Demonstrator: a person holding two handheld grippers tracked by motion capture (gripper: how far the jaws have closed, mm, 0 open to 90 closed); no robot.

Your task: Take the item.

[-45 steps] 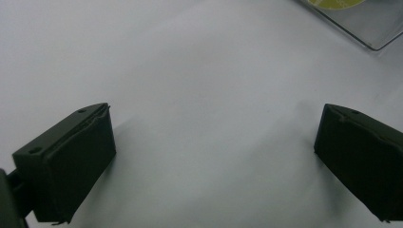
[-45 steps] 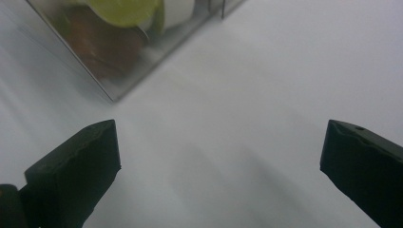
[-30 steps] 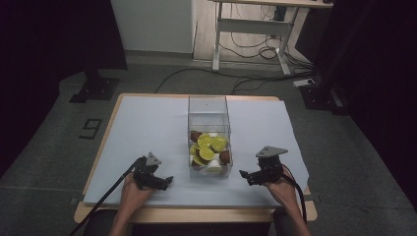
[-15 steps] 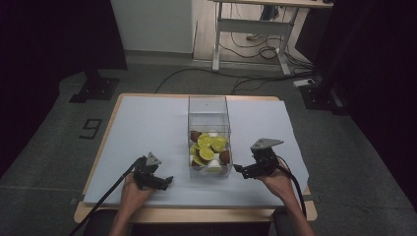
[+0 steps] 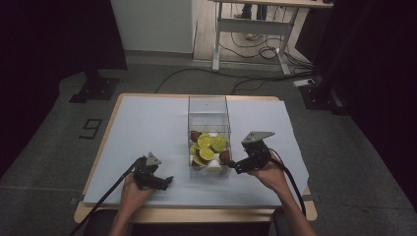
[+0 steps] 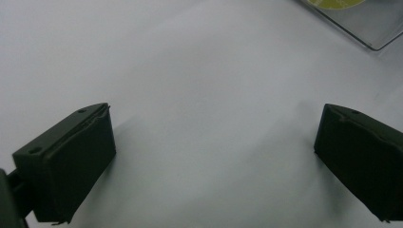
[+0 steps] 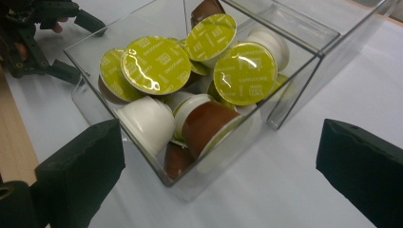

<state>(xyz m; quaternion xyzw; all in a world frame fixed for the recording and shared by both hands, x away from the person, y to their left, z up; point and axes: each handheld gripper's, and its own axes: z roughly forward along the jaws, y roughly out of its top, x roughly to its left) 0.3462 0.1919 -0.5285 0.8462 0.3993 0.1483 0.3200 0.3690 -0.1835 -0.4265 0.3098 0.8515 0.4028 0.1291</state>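
Observation:
A clear plastic box (image 5: 207,110) stands at the middle of the white-covered table (image 5: 142,128), its near half piled with coffee capsules (image 5: 207,147). In the right gripper view the box (image 7: 294,71) holds green-lidded capsules (image 7: 156,65), a brown one (image 7: 206,124) and white ones (image 7: 147,121). My right gripper (image 5: 237,165) stands open just right of the box's near corner, jaws either side of that corner (image 7: 221,130), touching nothing. My left gripper (image 5: 164,182) rests open on the bare cover (image 6: 214,118), left of the box, whose corner (image 6: 366,28) shows far off.
The table's wooden front edge (image 5: 196,214) runs just behind both hands. Beyond the table lie floor cables (image 5: 246,51), a desk frame (image 5: 251,27) and black stand bases (image 5: 93,91). Open white cover spreads left and right of the box.
My right gripper has moved left and forward, closing in on the box's near right corner. The left gripper and the box have stayed put.

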